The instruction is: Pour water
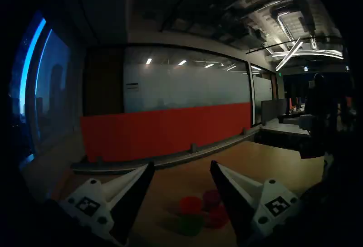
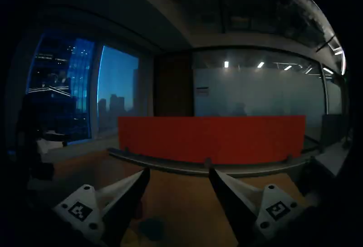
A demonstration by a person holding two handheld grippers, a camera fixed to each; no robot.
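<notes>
Dim wooden table; left gripper agape, empty, near coloured cups; right gripper agape, empty, before dusk-blue windows.

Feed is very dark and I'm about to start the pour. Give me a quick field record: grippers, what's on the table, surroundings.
left gripper: open, holding nothing
right gripper: open, holding nothing
table: wooden
round items: red and green, grouped on the table, seen between the left gripper's fingers; kind too dim to tell
dark item: bluish, on the table, low between the right gripper's fingers; unclear what it is
red partition: along the table's far edge
window: dusk skyline
lighting: dim
</notes>
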